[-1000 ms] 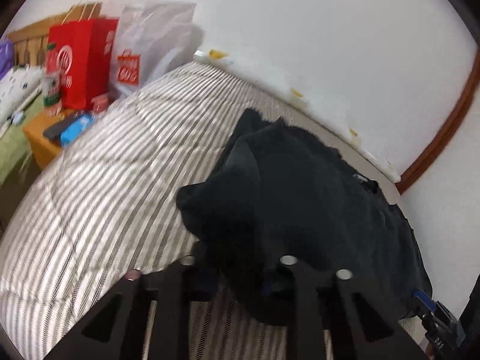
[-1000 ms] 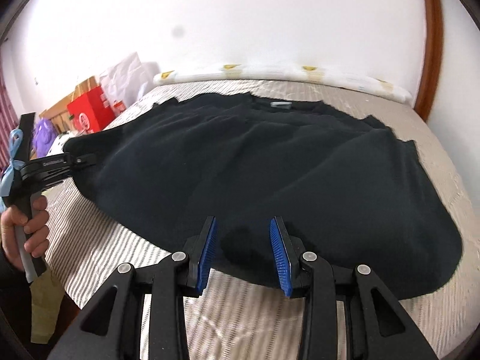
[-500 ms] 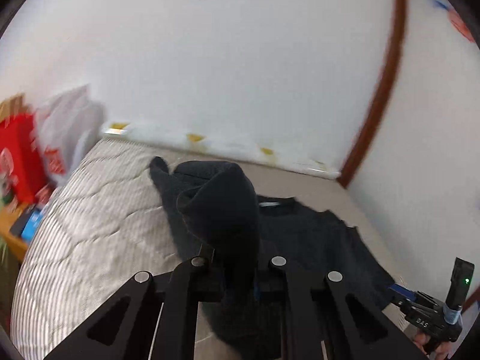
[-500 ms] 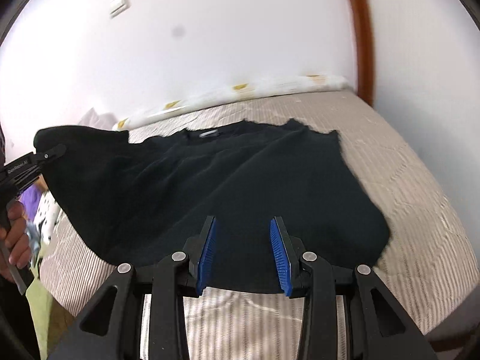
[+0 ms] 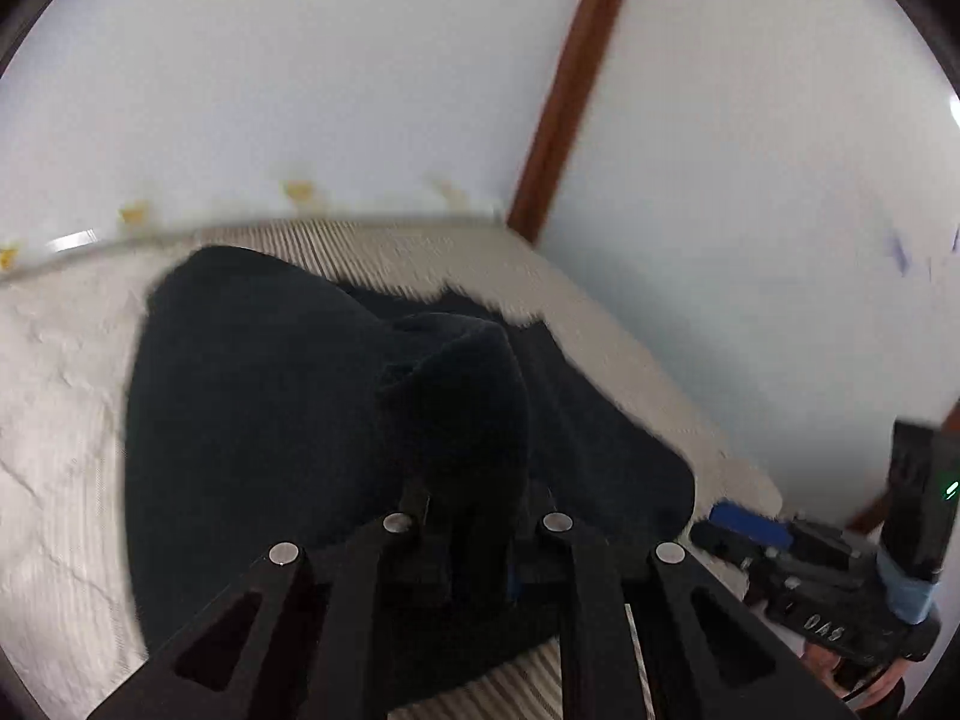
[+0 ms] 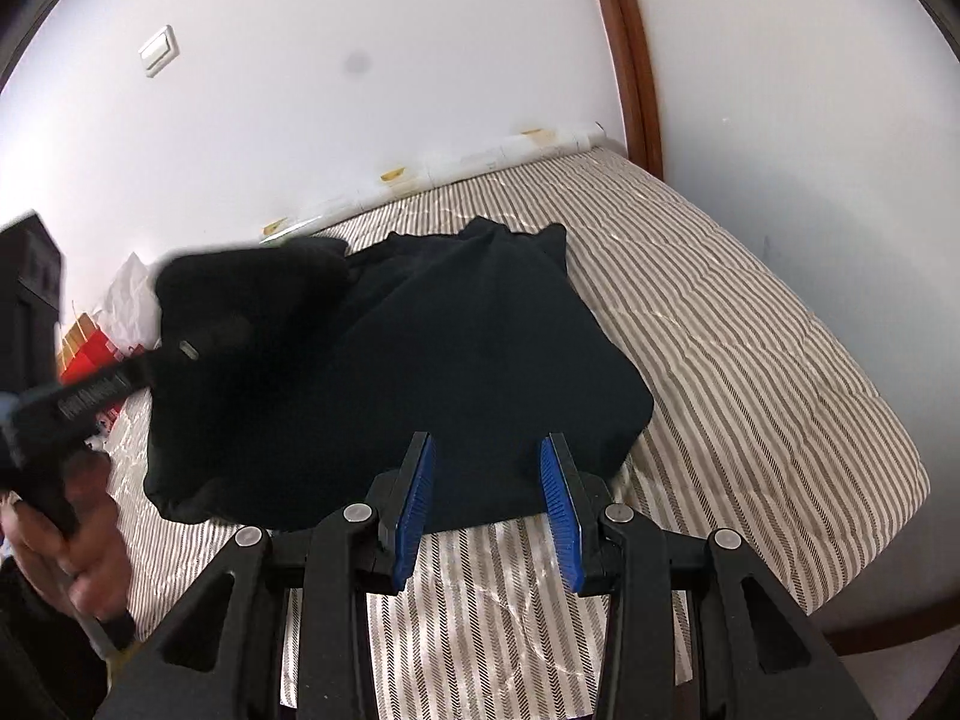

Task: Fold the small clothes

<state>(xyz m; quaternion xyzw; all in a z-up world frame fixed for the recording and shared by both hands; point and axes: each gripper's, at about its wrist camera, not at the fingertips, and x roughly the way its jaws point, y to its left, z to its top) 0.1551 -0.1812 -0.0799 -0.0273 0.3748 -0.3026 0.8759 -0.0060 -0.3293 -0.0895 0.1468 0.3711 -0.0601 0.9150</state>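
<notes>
Black garment [image 5: 252, 420] dominates the left wrist view, spread over a striped mattress [image 5: 54, 420] with one edge lifted into a rounded peak. The left gripper [image 5: 474, 516] is pressed together on that raised fold, the dark cloth bunched between its black fingers [image 5: 384, 546] so thickly that the pads are hidden. At the lower right of this blurred view the right gripper [image 5: 729, 525] pokes in, showing one blue pad and a black body with a small green light; a sliver of the hand holding it appears at the bottom edge. White walls meet at a brown wooden post [image 5: 564, 90] behind the bed.

From the right wrist view, the same garment [image 6: 480, 348] lies in a heap toward the near left part of the mattress [image 6: 750, 360], its far corners pointing at the wall. The right gripper [image 6: 486, 516] hangs over the near hem with its blue-padded fingers [image 6: 414, 504] spread apart and nothing pinched; the cloth's edge appears to sit just beyond the fingertips, though the angle makes contact hard to judge. Only this view shows the person's left hand [image 6: 72, 540] wrapped around the left gripper [image 6: 198, 342], which carries a fold of the garment raised above the rest. Also seen only here are a wall switch [image 6: 159, 51], a white bag [image 6: 129, 300] and a red bag [image 6: 87, 354] beyond the bed's left side.
</notes>
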